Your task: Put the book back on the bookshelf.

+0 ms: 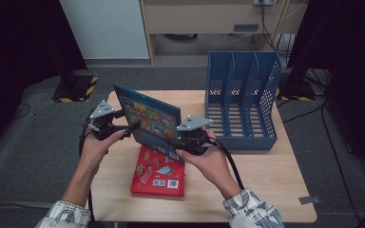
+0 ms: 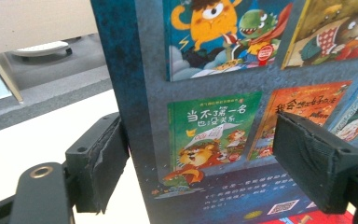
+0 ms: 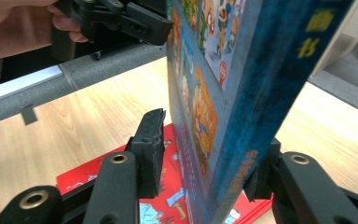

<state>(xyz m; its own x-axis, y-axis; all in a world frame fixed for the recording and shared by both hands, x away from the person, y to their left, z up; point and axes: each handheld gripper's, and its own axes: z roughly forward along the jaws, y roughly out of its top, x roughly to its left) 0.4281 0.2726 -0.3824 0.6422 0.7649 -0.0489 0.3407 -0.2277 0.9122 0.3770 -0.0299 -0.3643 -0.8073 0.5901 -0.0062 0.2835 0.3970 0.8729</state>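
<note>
Blue picture book held upright between our two grippers, above the bench.

We hold the blue book (image 1: 148, 118), a flat hardback with a mottled matt cover printed with small cartoon panels, on edge over a glossy red book (image 1: 159, 175) lying flat on the pale wood-grain bench (image 1: 266, 180). Our left gripper (image 1: 132, 127) has its ribbed black jaws spread either side of the book's edge, one pad clear of the cover. Our right gripper (image 1: 171, 141) straddles the lower edge; one pad stands off, and we cannot tell whether the other presses. A blue perforated plastic file rack (image 1: 242, 95) stands well apart.
</note>
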